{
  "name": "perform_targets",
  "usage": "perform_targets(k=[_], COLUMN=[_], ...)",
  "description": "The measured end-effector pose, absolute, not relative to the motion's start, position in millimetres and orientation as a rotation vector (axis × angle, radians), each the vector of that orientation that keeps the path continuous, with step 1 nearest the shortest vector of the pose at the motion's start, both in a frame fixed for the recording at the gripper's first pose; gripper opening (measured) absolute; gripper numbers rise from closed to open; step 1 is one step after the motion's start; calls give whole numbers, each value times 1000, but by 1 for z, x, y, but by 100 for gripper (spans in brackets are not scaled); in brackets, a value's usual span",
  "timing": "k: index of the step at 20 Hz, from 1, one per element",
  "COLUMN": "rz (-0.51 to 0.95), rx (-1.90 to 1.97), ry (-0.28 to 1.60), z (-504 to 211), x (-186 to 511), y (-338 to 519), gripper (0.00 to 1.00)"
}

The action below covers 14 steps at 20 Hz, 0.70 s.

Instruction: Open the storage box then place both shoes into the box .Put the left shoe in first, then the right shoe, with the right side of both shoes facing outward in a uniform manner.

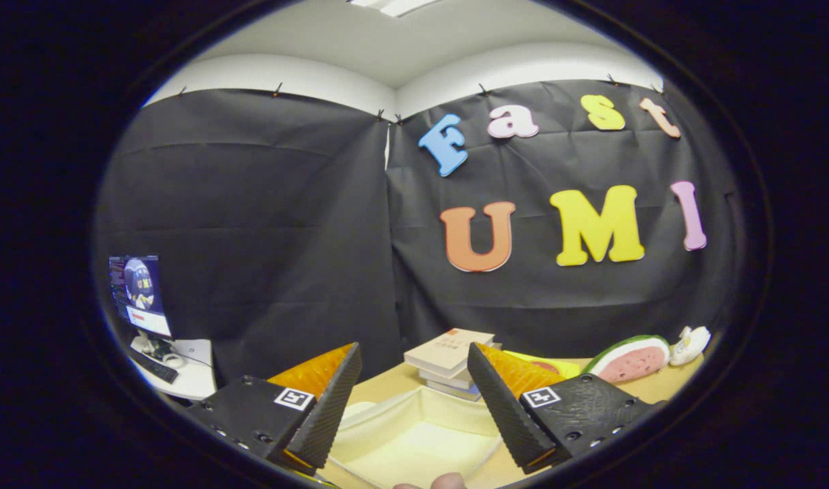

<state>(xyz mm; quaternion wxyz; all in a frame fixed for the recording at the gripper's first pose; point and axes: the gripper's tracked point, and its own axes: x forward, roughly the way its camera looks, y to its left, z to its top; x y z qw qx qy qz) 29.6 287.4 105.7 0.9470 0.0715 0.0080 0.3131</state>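
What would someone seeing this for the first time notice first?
Most likely the hand-held gripper, its two fingers spread open with nothing between them, and the pale storage box lying open just below and ahead of them. Beyond the fingers a stack of books sits on the table against the black cloth wall, and to its side a watermelon slice toy draws the eye.

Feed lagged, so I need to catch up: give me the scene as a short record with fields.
gripper: open, holding nothing
storage box: cream, open, between and below the fingers
inside box: no shoe in the visible part
books: stacked beyond the box
watermelon slice: on the table, beyond the fingers
monitor: on a side desk
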Motion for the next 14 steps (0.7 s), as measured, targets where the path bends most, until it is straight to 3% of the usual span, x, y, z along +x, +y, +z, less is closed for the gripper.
perform_targets(k=[8,14], rz=[419,269], rx=[163,143], ry=[31,167], z=[71,-3], x=[40,58], y=[121,21], gripper=[96,96])
